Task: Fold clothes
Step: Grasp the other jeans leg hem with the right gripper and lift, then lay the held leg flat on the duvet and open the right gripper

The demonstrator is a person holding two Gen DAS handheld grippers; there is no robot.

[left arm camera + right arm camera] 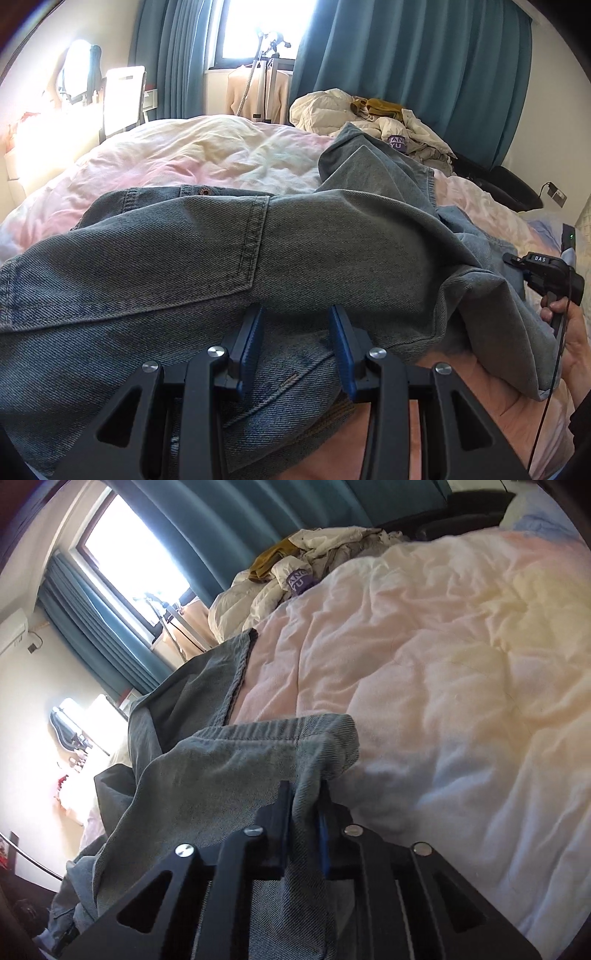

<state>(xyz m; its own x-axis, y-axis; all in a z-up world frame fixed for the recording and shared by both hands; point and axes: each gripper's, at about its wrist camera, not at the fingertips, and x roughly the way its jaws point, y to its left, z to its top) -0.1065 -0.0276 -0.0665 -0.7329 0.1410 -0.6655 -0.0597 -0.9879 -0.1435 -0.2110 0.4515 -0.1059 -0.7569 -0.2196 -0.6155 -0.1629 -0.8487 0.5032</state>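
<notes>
The jeans [221, 266] lie spread over the quilt [192, 155], covering most of the lower half of the left wrist view. A back pocket shows at about 10 o'clock from the left gripper [297, 332], its stitched edge running down toward the near fingers. A waistband with a copper rivet runs along the far edge of the denim, toward 12 o'clock. One leg is folded up into a peak at 1 o'clock.

The left gripper's jaws stand partly spread, the blue pads [341, 339] apart with denim bulging up between them; whether the pads press on that fold cannot be told from this view.

At 3 o'clock in the left wrist view, a hand [570, 332] holds the right gripper's handle beside a hanging flap of denim.

In the right wrist view, the right gripper [304, 812] is pinched together on a fold of the jeans [236, 771]; cloth passes straight between its pads and drapes back over the frame. A hemmed edge curls over just past the fingertips, toward 12 o'clock. The view is rolled, so the bed tilts.

The quilt [443, 672], pink and cream, fills the right wrist view from 1 to 4 o'clock. A pile of pale clothes [369, 114] sits at the bed's far edge, in front of teal curtains [406, 66]
</notes>
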